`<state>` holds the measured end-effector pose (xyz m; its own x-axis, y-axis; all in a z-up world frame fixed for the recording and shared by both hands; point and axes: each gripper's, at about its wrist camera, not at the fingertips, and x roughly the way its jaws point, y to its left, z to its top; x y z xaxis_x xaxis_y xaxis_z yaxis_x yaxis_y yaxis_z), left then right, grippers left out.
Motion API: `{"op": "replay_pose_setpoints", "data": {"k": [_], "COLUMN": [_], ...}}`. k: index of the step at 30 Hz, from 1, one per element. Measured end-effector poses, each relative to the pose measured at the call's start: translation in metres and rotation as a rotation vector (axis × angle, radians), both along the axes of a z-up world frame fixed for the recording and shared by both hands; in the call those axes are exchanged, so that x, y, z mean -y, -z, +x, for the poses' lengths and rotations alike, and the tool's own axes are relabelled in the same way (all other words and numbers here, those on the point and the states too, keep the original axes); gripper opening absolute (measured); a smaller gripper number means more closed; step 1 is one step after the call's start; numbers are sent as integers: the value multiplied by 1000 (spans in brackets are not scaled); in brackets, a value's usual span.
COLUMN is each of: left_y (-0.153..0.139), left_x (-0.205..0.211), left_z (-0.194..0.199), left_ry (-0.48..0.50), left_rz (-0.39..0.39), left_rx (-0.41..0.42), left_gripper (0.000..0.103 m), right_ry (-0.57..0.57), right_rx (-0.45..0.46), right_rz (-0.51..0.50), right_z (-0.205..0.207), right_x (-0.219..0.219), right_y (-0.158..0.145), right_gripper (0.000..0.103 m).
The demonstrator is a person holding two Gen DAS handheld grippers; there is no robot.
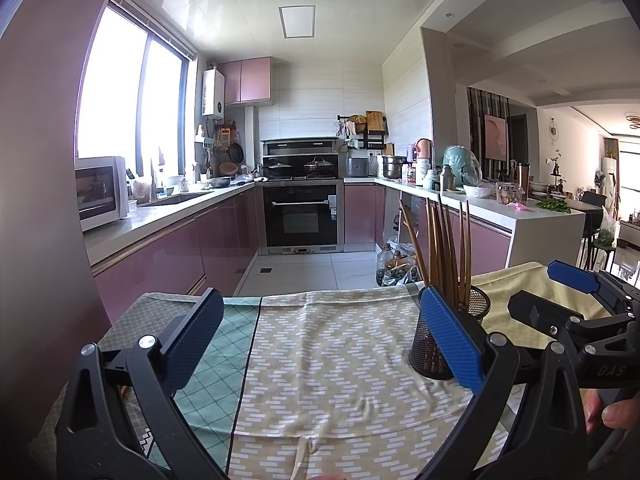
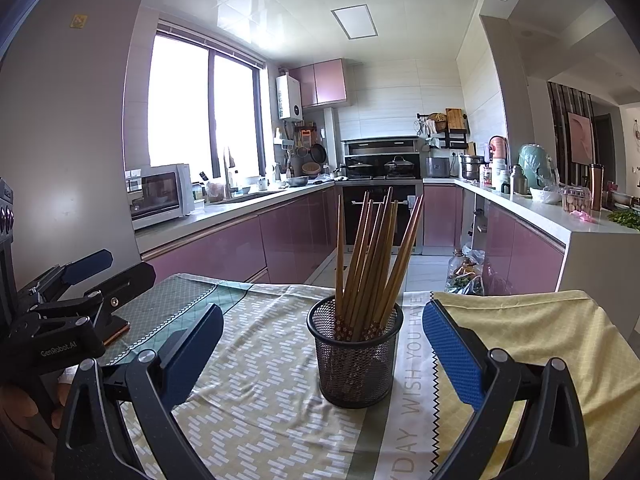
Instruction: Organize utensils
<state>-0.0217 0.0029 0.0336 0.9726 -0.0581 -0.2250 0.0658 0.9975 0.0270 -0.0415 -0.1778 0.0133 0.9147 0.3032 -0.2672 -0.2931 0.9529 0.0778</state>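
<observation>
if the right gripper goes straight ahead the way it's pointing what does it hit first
Most likely the mesh cup holding the chopsticks. It stands on the cloth right between the open fingers of the right gripper, slightly ahead of the tips. Depth is hard to judge.

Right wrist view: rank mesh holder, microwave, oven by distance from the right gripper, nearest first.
1. mesh holder, with the chopsticks standing in it: on the cloth directly ahead of the open right gripper, between its fingers.
2. microwave: on the left counter, well beyond the table.
3. oven: built in at the far end of the kitchen, behind the chopsticks.
</observation>
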Motion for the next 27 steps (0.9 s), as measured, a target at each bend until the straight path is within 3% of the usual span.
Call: {"op": "replay_pose_setpoints", "data": {"k": [27], "left_y": [0], "left_x": [0], "left_z": [-1], "left_ry": [-1], "left_rz": [0], "left_rx": [-1], "left_gripper": [97], "right_ry": [2], "right_rx": [1], "right_rz": [2], "right_z": [-1], "right_x": [-2], "right_y": [-1], "right_gripper": [96]}}
